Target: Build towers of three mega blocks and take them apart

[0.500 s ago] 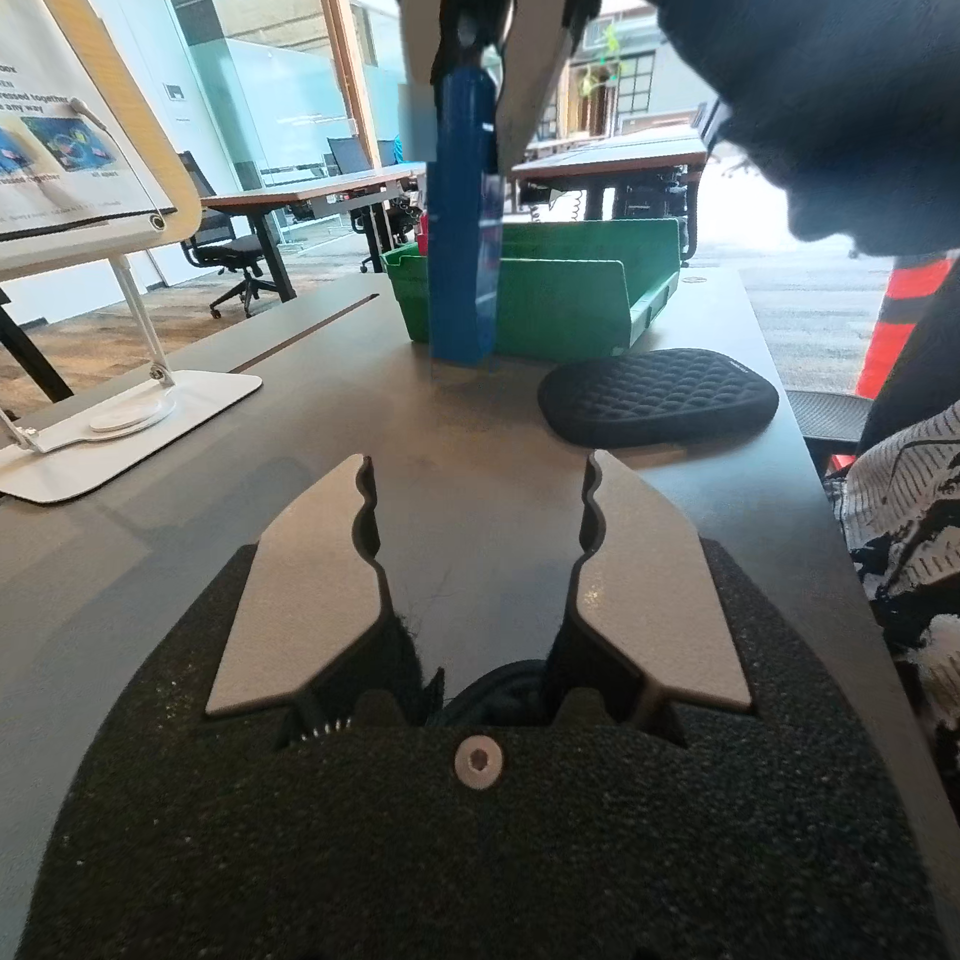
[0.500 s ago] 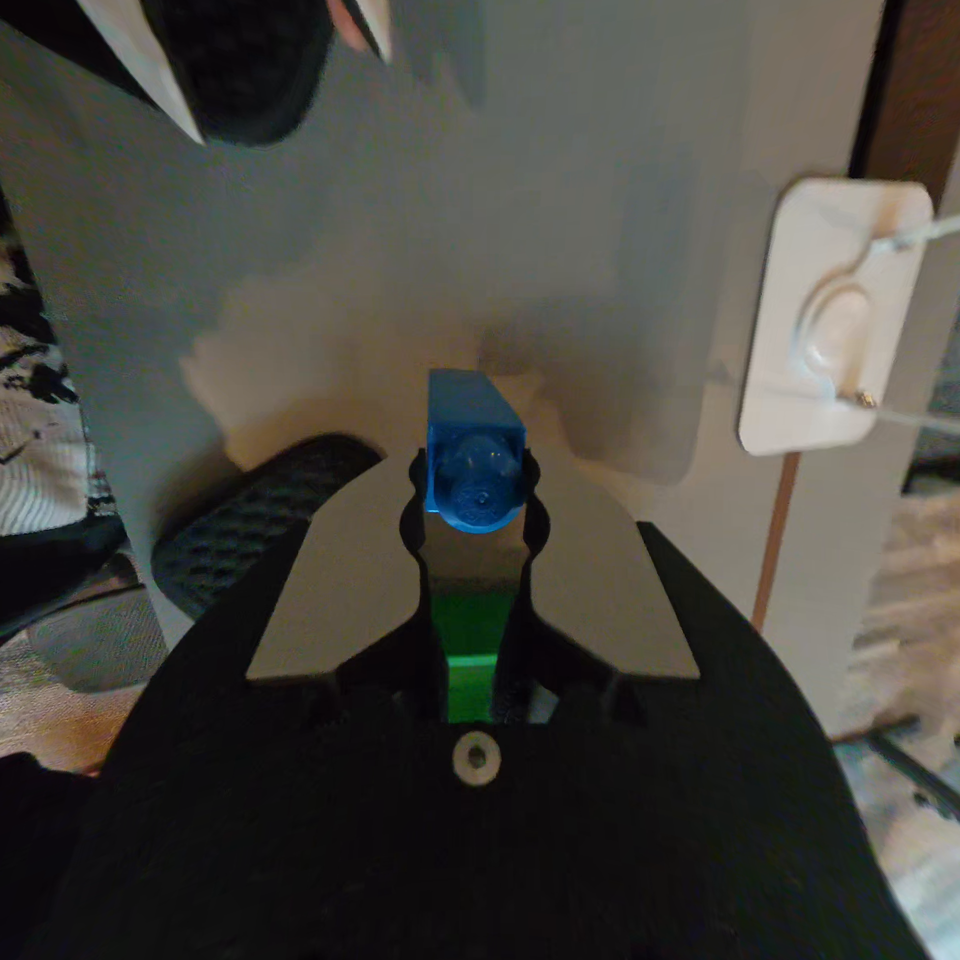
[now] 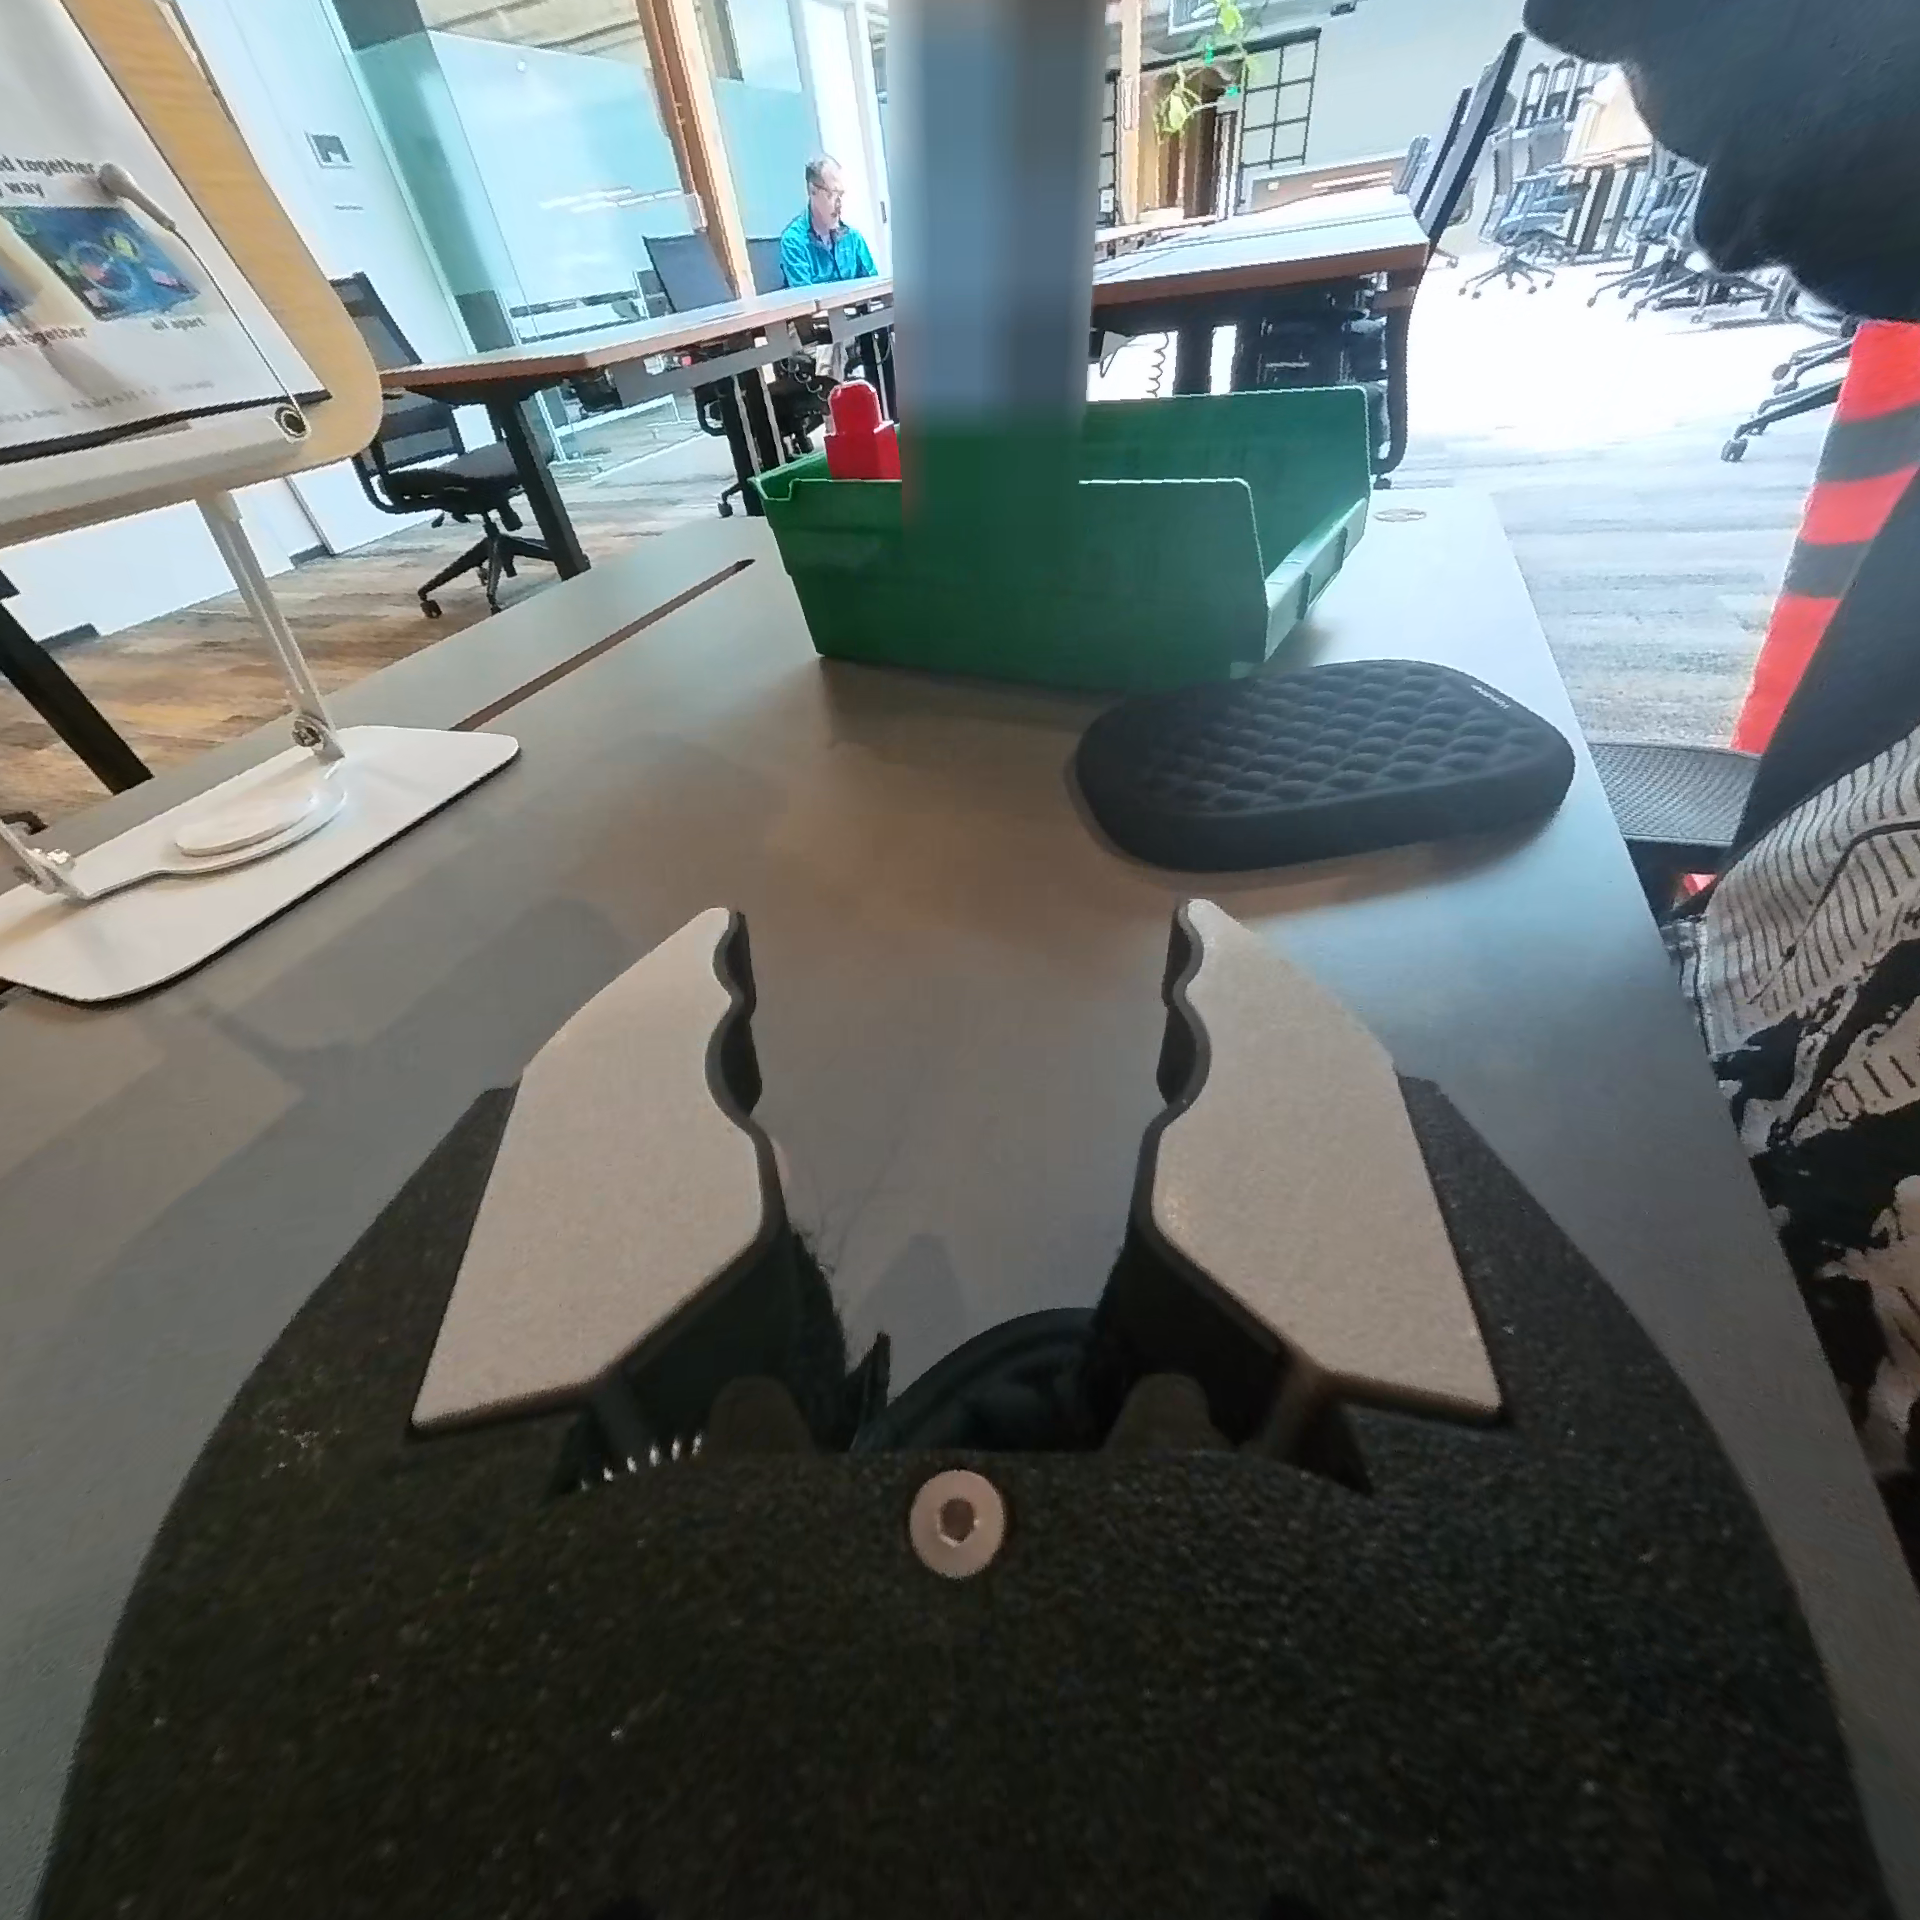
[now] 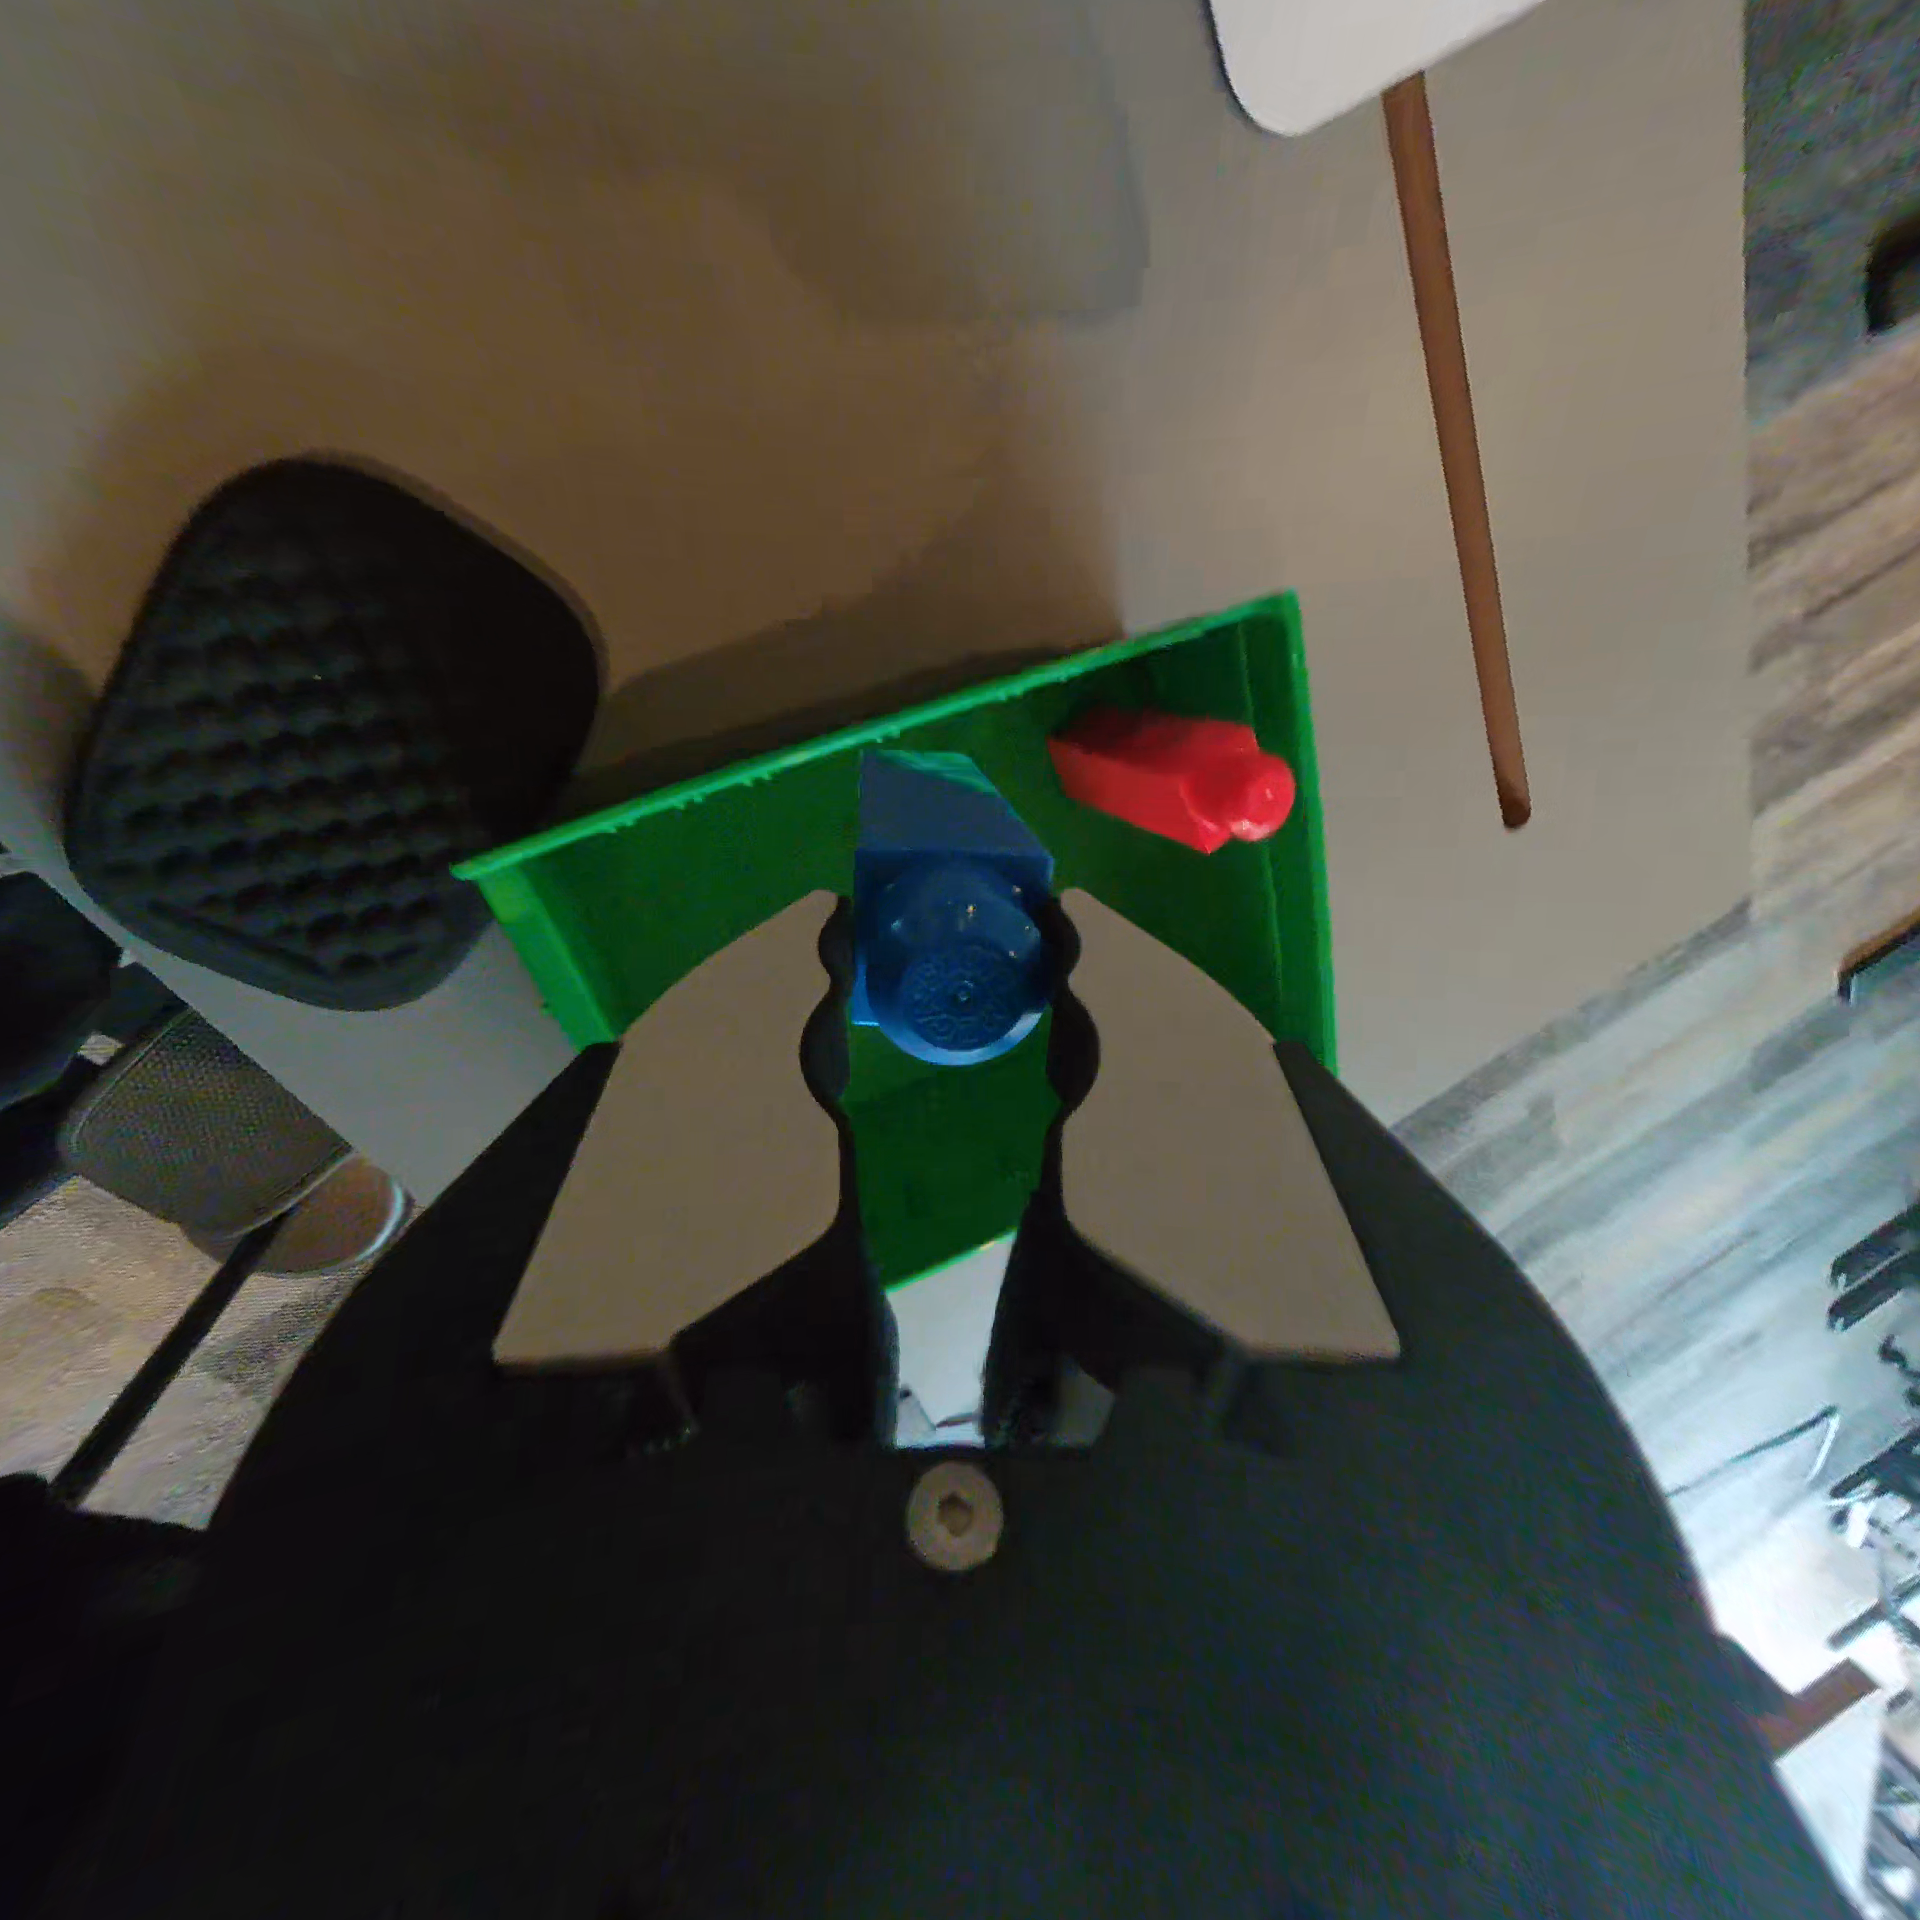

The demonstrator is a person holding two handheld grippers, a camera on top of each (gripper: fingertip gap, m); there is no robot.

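My right gripper (image 4: 951,961) points straight down and is shut on a blue mega block (image 4: 940,904), holding it over the green bin (image 4: 675,904). A red mega block (image 4: 1174,784) lies in the bin near its far right wall; its top also shows over the bin's rim in the left wrist view (image 3: 860,431). My left gripper (image 3: 956,940) is open and empty, low over the dark table (image 3: 727,779), well short of the green bin (image 3: 1049,571). A blurred patch in the left wrist view hides what is above the bin.
A black textured pad (image 3: 1320,774) lies on the table right of the bin, also in the right wrist view (image 4: 322,727). A white stand base (image 3: 239,821) with a sign sits at the left. The table's right edge and a person's patterned sleeve (image 3: 1829,1018) are close by. My hands' fingertips stand some 35 centimetres from each other.
My right gripper has carried the blue block from the open table to above the green bin. The left gripper has stayed open in about the same place.
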